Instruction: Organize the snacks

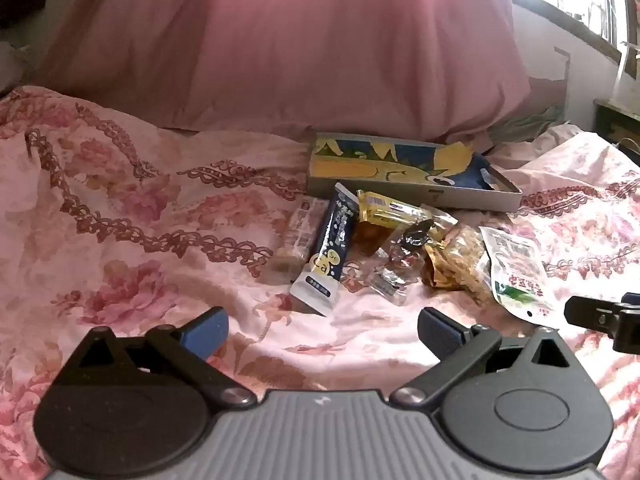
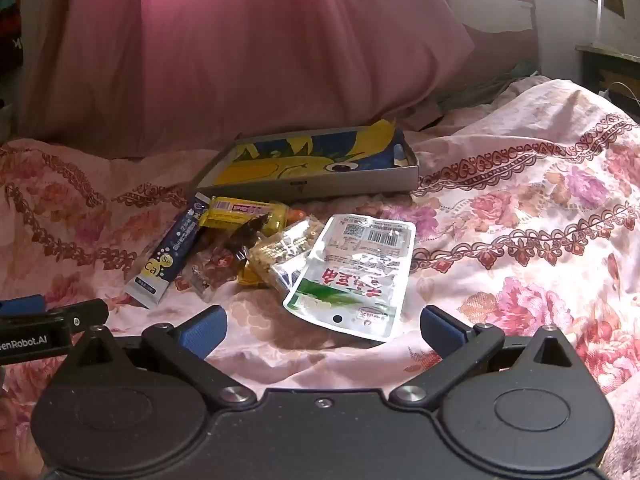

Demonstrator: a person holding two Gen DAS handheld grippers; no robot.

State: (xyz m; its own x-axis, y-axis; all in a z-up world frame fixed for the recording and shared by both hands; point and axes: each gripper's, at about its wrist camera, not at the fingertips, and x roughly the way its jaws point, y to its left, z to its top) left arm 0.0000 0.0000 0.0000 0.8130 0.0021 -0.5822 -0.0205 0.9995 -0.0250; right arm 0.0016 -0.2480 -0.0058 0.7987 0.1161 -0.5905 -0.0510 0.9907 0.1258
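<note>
Snacks heaped before tray, floral bedspread

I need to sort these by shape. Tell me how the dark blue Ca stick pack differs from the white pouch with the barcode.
The dark blue Ca stick pack is long and narrow; the white pouch is broad and flat. The stick pack lies at the pile's left edge, the pouch at its right, nearest the right gripper. The pouch partly overlaps neighbouring snacks. Both lie sealed on the floral bedspread, outside the shallow box.

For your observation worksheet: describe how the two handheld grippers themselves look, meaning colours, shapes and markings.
Left gripper: blue textured fingertips, black linkages, round black housings, ribbed grey centre. Right gripper: same blue pads and black linkages, but a smooth black centre. White "enRobot.AI" lettering marks the left gripper's side.
</note>
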